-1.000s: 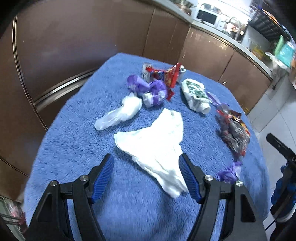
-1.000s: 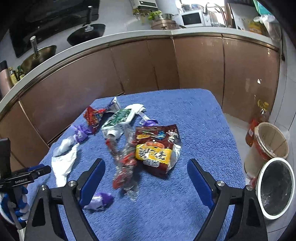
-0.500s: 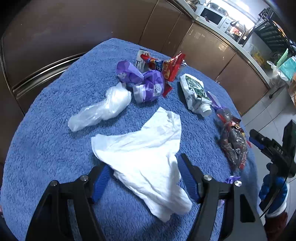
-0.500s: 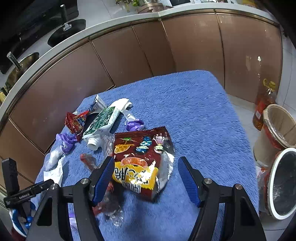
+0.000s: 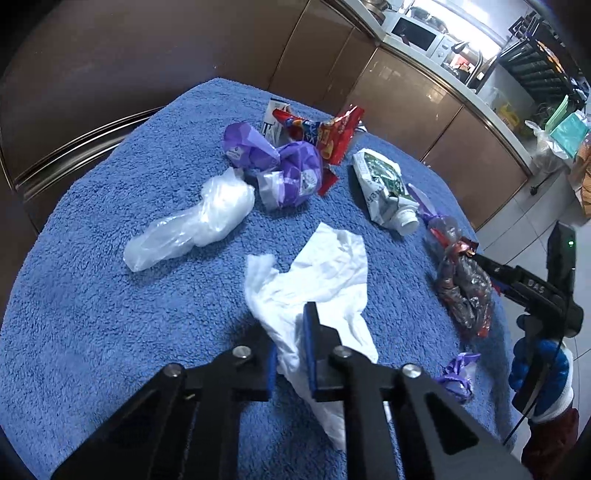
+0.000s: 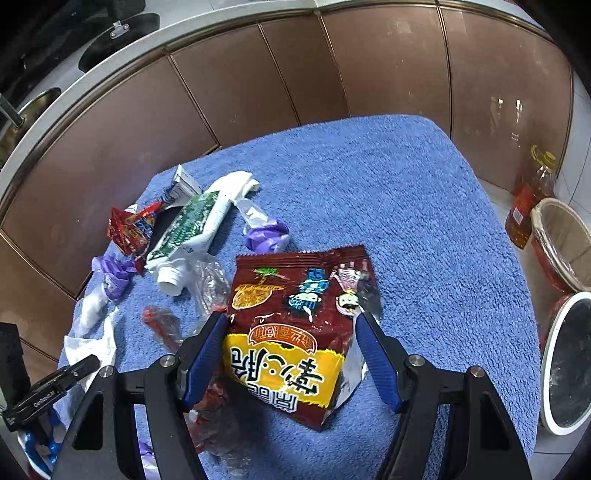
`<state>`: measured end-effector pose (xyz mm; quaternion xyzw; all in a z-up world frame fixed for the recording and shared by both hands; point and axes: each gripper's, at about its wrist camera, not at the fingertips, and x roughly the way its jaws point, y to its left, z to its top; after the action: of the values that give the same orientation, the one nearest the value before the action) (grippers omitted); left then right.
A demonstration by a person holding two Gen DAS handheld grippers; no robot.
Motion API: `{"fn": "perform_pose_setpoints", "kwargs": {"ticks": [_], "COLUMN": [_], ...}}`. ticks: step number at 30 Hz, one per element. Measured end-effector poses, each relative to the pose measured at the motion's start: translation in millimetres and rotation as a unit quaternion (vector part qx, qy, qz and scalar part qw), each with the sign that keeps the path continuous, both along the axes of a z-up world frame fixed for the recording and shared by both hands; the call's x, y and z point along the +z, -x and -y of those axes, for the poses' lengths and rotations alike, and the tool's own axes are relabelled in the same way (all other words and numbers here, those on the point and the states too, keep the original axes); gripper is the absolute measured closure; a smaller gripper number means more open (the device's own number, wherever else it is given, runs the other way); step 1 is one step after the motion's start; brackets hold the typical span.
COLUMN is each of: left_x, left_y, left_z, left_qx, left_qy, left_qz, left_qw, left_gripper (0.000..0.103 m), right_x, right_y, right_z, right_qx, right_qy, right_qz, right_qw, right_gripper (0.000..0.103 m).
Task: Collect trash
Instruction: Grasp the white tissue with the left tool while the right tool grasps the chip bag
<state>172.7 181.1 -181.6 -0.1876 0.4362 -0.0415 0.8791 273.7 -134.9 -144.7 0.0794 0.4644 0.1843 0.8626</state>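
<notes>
Two wrist views show one table covered by a fuzzy blue terry cloth [image 6: 388,192], set in a kitchen with curved brown cabinet fronts [image 6: 258,81] beyond it and a white microwave oven [image 5: 415,31] on the far counter. On the floor at the table's right stand a white-rimmed round bin [image 6: 565,362], a wicker-coloured lined basket [image 6: 561,240] and one amber oil bottle [image 6: 532,195].

The left gripper [image 5: 291,354] is closed, its blue pads pinching the near edge of a crumpled white tissue [image 5: 325,266] that lies on the cloth. The right gripper [image 6: 291,354] is spread wide, its fingers straddling a dark red and yellow snack bag [image 6: 295,317] whose sides touch both pads.

Farther back lie one clear plastic bag [image 5: 195,225], one green and white squeezed pouch with a cap spout [image 5: 384,184], one red snack wrapper [image 5: 328,136], and at least two purple crumpled wrappers [image 5: 280,166].
</notes>
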Motion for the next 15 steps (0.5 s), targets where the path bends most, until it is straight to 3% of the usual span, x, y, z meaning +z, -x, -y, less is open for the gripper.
{"fn": "perform_pose_setpoints", "kwargs": {"ticks": [7, 15], "left_x": [19.3, 53.9], "left_y": [14.6, 44.0], "left_z": [3.6, -0.5], "left_qx": [0.001, 0.007], "left_qy": [0.006, 0.005], "left_qz": [0.029, 0.06], "left_qw": [0.9996, 0.9982], "left_gripper": [0.099, 0.1], "right_x": [1.3, 23.7], "right_y": [7.6, 34.1], "right_z": [-0.8, 13.6], "right_qx": [0.012, -0.003], "right_qy": [-0.023, -0.037], "right_qz": [0.003, 0.03], "right_qw": [1.0, 0.999], "right_gripper": [0.066, 0.072]}}
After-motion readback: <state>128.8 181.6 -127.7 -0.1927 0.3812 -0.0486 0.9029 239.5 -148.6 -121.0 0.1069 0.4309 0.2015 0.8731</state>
